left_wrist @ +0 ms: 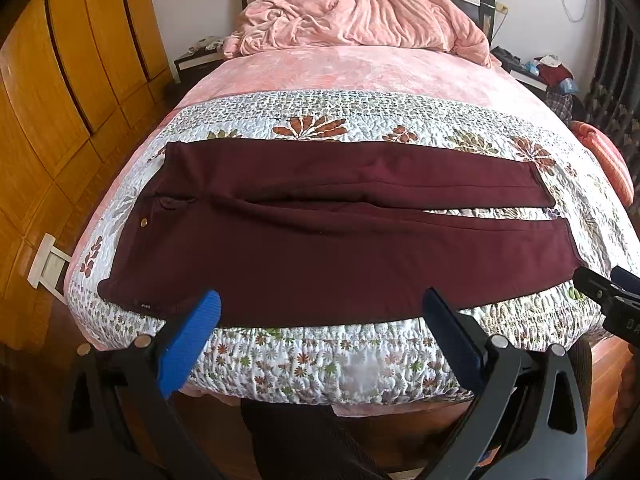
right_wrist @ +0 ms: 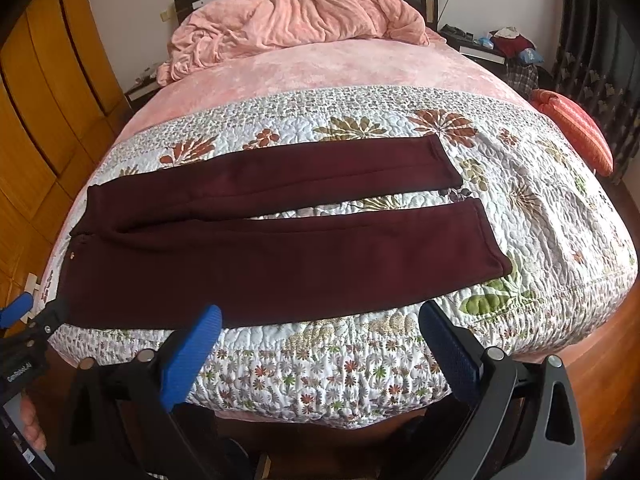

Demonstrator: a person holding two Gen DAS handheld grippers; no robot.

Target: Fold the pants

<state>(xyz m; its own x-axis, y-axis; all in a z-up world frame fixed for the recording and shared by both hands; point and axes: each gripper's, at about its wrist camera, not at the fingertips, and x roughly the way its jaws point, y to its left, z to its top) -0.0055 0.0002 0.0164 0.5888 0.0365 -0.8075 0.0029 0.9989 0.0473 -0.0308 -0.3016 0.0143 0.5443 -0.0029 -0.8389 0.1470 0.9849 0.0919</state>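
Observation:
Dark maroon pants lie flat across the foot of the bed, waist at the left, the two legs spread apart toward the right; they also show in the right wrist view. My left gripper is open and empty, just short of the pants' near edge by the waist half. My right gripper is open and empty, just short of the near leg's edge. The right gripper's tip shows at the right edge of the left view; the left gripper shows at the left edge of the right view.
The pants rest on a floral quilt over a pink bedspread. A rumpled pink blanket lies at the headboard. Wooden wardrobes stand left, nightstands flank the bed, an orange cushion sits at the right.

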